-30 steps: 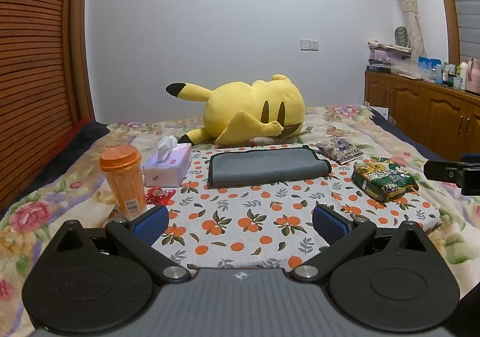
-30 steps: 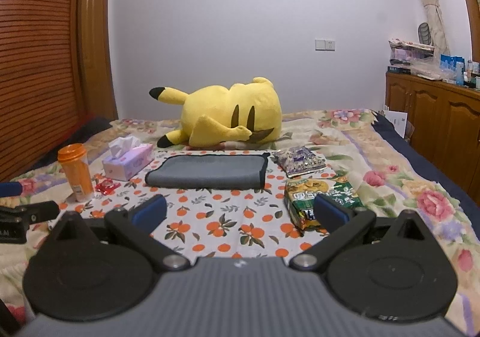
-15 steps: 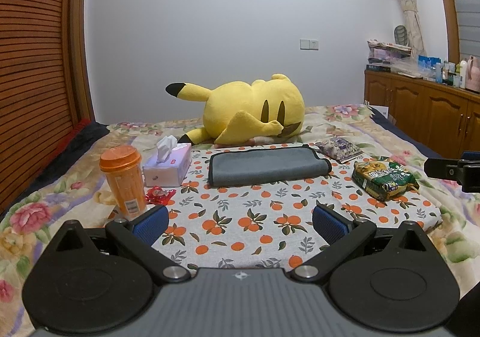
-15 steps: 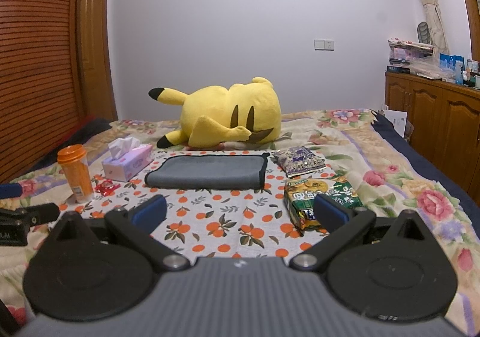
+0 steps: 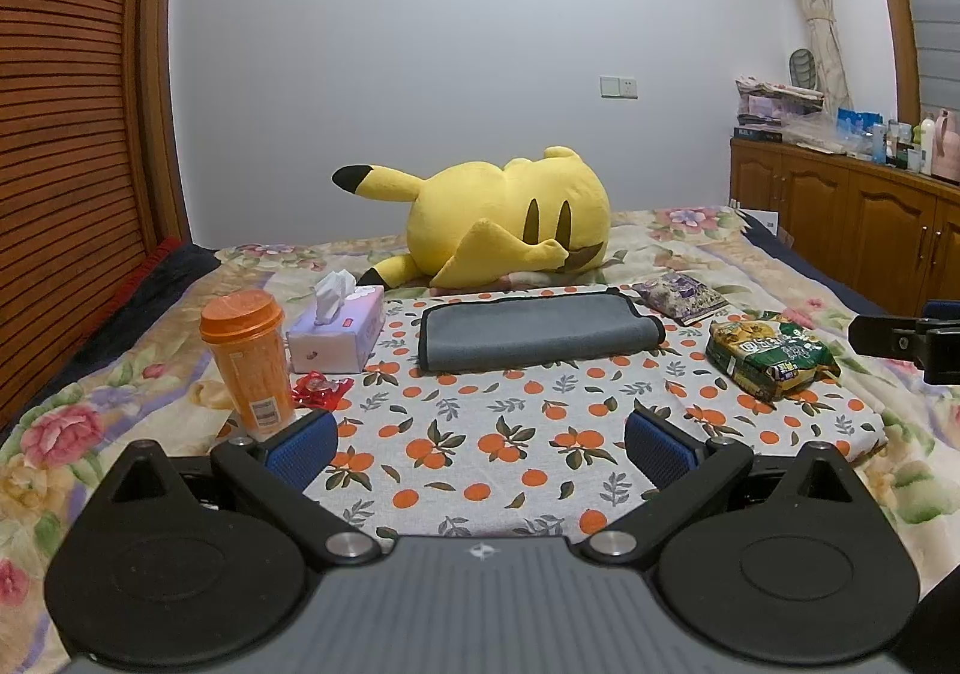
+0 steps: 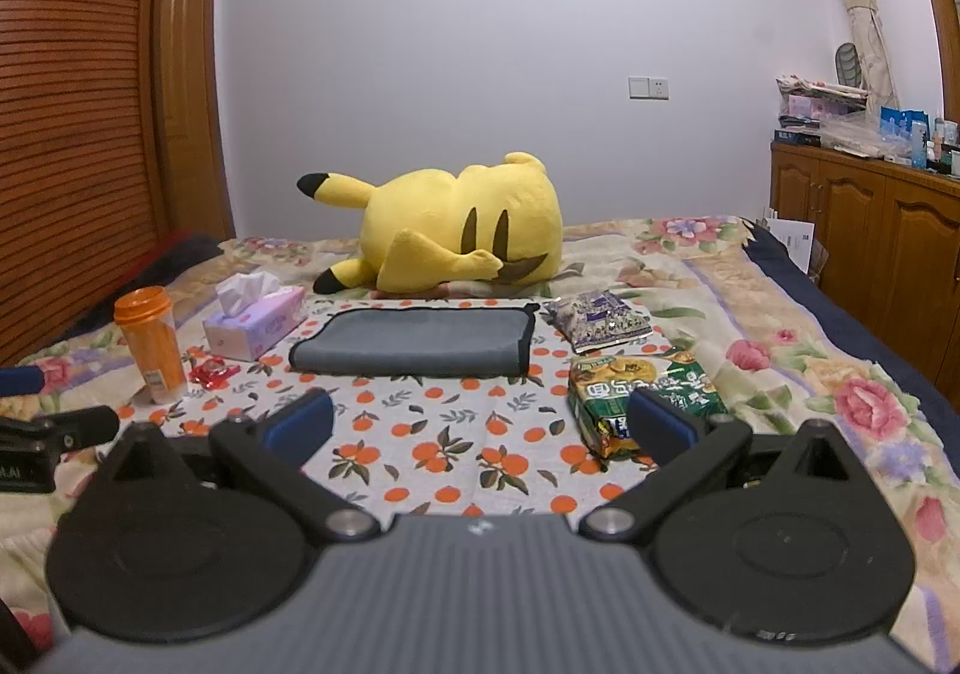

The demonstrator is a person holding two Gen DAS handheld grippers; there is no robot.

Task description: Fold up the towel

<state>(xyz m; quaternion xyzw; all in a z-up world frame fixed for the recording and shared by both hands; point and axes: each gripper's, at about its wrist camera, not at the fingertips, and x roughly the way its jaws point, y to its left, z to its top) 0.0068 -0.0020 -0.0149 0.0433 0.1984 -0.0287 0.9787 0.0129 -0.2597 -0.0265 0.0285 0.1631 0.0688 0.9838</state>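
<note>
A grey towel [image 5: 534, 329] with a dark hem lies folded into a flat strip on an orange-print cloth [image 5: 480, 434] on the bed. It also shows in the right wrist view [image 6: 414, 341]. My left gripper [image 5: 480, 446] is open and empty, held well short of the towel over the near part of the cloth. My right gripper [image 6: 480, 425] is open and empty too, at about the same distance from the towel. Each gripper's tip shows at the edge of the other's view.
A yellow plush toy [image 5: 510, 218] lies behind the towel. An orange cup [image 5: 246, 356], a tissue box [image 5: 339, 329] and a red wrapper [image 5: 321, 389] are at the left. Two snack bags [image 5: 768, 353] [image 5: 681, 296] lie at the right. A wooden cabinet [image 5: 852, 230] stands at the far right.
</note>
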